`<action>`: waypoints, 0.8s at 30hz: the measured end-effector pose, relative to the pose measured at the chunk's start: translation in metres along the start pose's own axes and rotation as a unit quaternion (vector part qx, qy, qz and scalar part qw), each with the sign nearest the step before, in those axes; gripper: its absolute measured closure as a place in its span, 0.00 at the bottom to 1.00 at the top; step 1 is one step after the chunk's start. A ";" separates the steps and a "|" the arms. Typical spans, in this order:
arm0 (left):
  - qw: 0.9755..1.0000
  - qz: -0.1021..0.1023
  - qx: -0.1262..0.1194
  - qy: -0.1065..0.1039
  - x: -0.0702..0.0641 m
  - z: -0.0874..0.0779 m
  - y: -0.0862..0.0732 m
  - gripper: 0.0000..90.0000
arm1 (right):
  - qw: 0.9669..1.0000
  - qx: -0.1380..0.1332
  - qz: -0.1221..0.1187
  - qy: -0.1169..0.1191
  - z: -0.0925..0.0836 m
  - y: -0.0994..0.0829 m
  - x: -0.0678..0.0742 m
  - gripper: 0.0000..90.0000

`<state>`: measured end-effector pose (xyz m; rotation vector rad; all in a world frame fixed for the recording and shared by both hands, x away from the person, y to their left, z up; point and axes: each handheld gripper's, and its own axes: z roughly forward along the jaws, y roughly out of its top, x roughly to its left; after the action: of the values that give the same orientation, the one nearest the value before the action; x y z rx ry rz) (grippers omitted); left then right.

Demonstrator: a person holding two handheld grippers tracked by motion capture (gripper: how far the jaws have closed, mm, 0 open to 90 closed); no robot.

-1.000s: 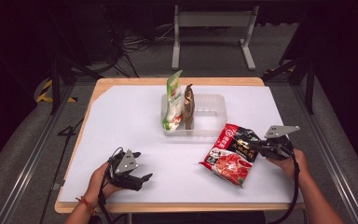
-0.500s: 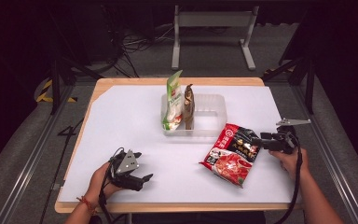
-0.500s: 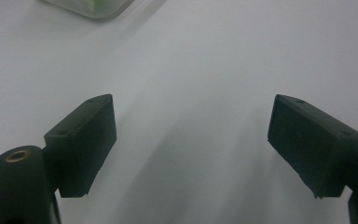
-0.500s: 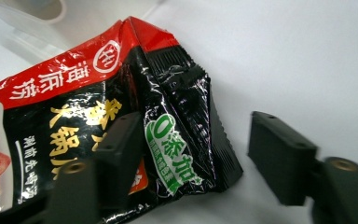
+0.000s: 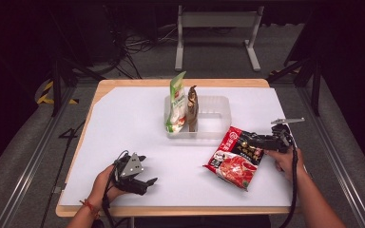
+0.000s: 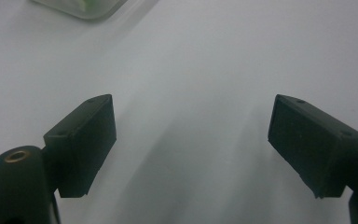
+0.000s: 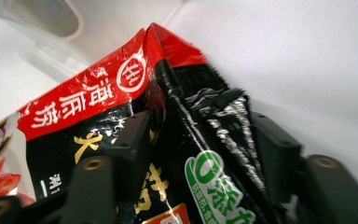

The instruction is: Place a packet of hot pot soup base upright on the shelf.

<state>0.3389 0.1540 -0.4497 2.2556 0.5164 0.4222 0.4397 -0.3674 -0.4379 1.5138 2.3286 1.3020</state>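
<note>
Your right claw (image 5: 248, 141) has just been closing its jaws, and they now clamp a raised fold at the black top edge of the red-and-black printed foil packet (image 5: 235, 156). That packet lies on the white-topped counter (image 5: 133, 123), just beside the clear plastic rectangular tray (image 5: 216, 118) holding two upright pouches. Your left claw (image 5: 145, 183) rests released near the front edge, nothing between its jaws.

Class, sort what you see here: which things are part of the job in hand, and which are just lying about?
In the job:
- red and black packet
- right hand-held gripper, jaws either side of the packet's edge, just been closing
- clear bin

Lying about:
- green pouch and brown packet, upright in the bin
- left hand-held gripper, open, on the white sheet
</note>
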 end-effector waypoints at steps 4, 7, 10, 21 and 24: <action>1.000 -0.001 0.000 0.002 0.001 0.001 0.000 0.18 | 0.999 -0.019 0.034 0.028 -0.005 -0.002 -0.008 0.82; 1.000 0.000 -0.001 0.003 0.002 0.001 0.000 0.18 | 0.997 -0.034 0.034 0.056 -0.009 -0.003 -0.010 0.95; 1.000 -0.002 -0.003 0.003 0.003 0.000 -0.001 0.17 | 0.997 -0.036 0.018 0.067 -0.011 -0.002 -0.010 0.96; 1.000 -0.015 -0.019 0.005 0.010 -0.003 -0.003 0.18 | 0.993 -0.086 -0.035 0.072 -0.037 0.002 0.012 0.98; 1.000 -0.011 -0.019 0.003 0.009 -0.003 -0.003 0.18 | 0.991 -0.102 -0.045 0.073 -0.046 0.004 0.023 0.98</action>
<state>0.3446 0.1624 -0.4486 2.2108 0.5323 0.4232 0.4088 -0.3775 -0.3978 1.2774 2.2336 1.6193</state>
